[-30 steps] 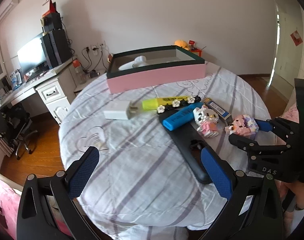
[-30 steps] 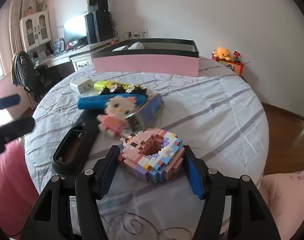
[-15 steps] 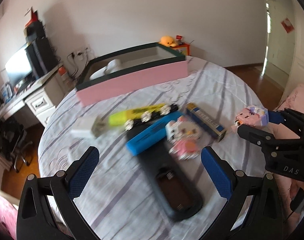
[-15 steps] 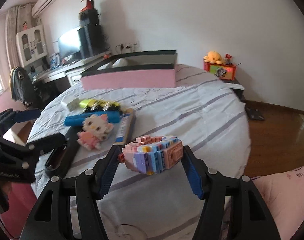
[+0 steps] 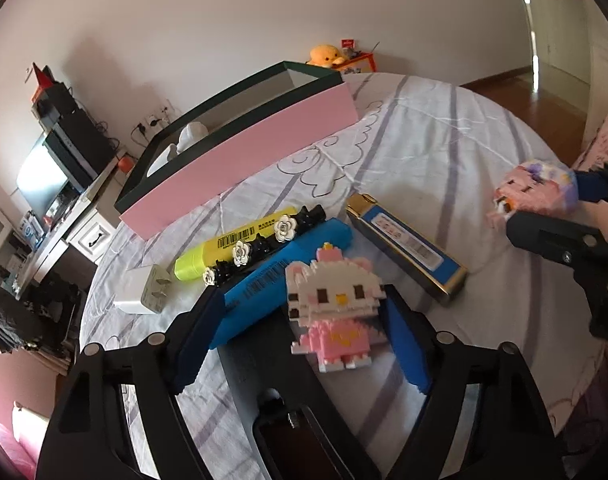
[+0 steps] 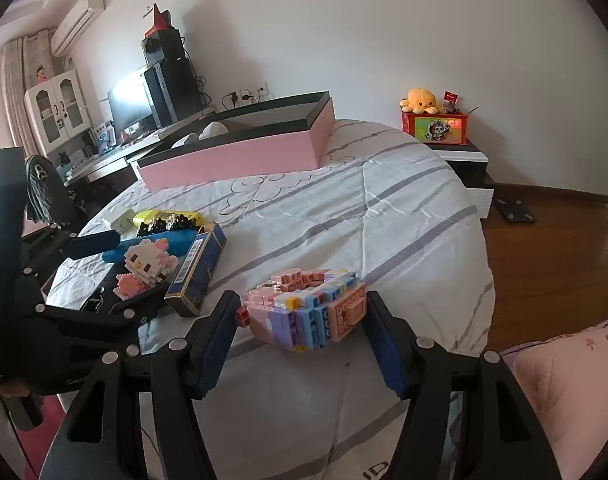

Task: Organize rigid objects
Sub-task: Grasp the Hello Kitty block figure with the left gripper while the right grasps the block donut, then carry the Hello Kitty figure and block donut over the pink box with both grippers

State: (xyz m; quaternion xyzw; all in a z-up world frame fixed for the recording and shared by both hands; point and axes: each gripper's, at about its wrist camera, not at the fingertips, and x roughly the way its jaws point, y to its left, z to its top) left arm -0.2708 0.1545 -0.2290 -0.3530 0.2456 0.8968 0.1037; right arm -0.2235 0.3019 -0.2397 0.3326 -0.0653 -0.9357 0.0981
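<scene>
We've got two tools working the table (image 6: 404, 200). Right tool (image 6: 301, 320) is pinching the pastel brick block (image 6: 308, 312) between both pads, lifted clear of the striped cloth; in the left wrist view the block (image 5: 536, 190) hangs at approx 3 o'clock, well apart from the rest of the clutter. Left tool (image 5: 299, 336) is spread wide, pads either side of the brick cat figure (image 5: 336, 304), not closed on it; whether either pad touches the figure we can't tell. The figure stands upright on the black tray piece (image 5: 271, 360), just beside the blue bar (image 5: 279, 276) at its 10 o'clock.

The relation that counts: the pink box (image 6: 239, 156) lies at approx 11 o'clock from the right tool, far side of the table, open top up, something white already inside. Its long axis runs roughly 8-to-2 across our right view, so the block goes in over the near pink wall, w/ lots of length to aim at. We judge the right tool has the next move (carry + drop), since it's the loaded one. The left tool is nearer the cat figure, box at its 11 o'clock too.

Still out on the cloth, btw the tools and the box: yellow highlighter (image 5: 231, 244), black flower clip (image 5: 263, 244), white charger (image 5: 141, 290), blue card box (image 5: 408, 248).
</scene>
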